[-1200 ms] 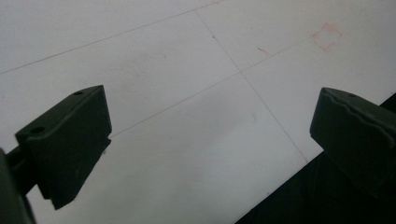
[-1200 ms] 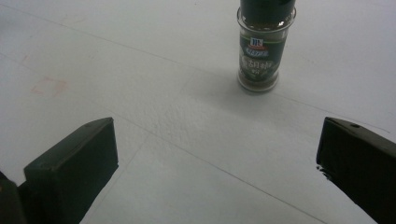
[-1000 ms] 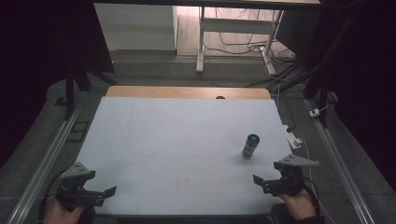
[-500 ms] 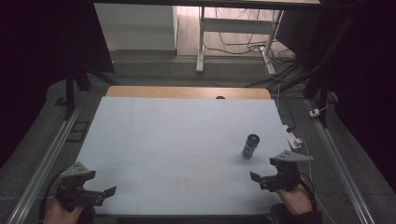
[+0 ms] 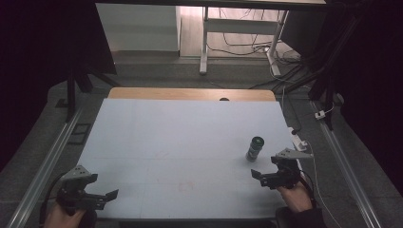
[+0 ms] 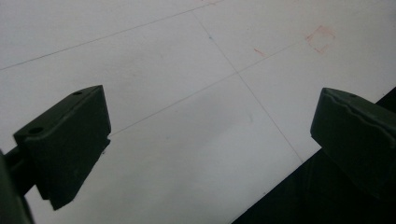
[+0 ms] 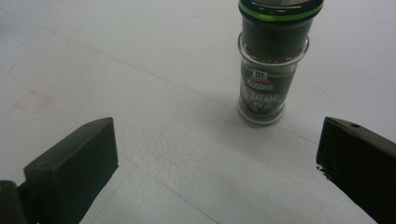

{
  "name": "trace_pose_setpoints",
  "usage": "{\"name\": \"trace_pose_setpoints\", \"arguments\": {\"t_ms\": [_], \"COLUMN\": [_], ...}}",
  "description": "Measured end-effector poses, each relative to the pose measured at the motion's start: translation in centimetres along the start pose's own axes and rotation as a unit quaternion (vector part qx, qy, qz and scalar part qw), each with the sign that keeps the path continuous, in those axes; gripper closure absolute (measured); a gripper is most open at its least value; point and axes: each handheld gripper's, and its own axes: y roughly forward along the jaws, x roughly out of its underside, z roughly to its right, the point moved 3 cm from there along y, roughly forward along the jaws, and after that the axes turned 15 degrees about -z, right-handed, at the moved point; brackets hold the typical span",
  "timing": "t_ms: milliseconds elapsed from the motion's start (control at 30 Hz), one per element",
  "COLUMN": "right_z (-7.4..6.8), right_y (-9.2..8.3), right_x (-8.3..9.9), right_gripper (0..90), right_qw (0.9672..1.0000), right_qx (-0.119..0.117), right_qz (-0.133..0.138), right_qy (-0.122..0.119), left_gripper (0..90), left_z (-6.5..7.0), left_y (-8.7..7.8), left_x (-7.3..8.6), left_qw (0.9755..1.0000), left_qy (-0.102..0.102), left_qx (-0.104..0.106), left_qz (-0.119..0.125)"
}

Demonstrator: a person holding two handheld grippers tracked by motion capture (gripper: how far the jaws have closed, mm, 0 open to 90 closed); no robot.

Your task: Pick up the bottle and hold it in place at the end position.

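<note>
In the right gripper view the spice jar (image 7: 273, 65) runs off the top edge, its cap cut away, and the lower label text is too blurred to read. In the high view the left hand (image 5: 64, 217) is cropped by the bottom edge, lower left.

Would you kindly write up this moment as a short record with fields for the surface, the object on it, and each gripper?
surface: white table with thin grid lines and faint red marks
object: spice jar, upright, green-rimmed lid, right side of the table
left gripper: open, at the near left corner, holding nothing
right gripper: open, just short of the jar, not touching it
</note>
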Motion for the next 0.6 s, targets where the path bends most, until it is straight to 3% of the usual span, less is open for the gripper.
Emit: {"name": "trace_pose_setpoints", "arguments": {"t_ms": [167,600], "right_z": [0.4,2.3], "right_y": [0.8,2.6], "right_x": [-0.5,-1.6], "right_gripper": [0.0,0.0], "right_qw": [0.9997,0.9991], "right_qx": [0.021,0.038], "right_qz": [-0.008,-0.018], "right_qy": [-0.004,-0.008], "left_gripper": [0.0,0.0], "left_z": [0.0,0.0], "left_y": [0.0,0.0], "left_x": [0.0,0.0], "left_qw": [1.0,1.0], "left_qy": [0.0,0.0], "left_qx": [0.002,0.003], "left_qz": [0.0,-0.001]}}
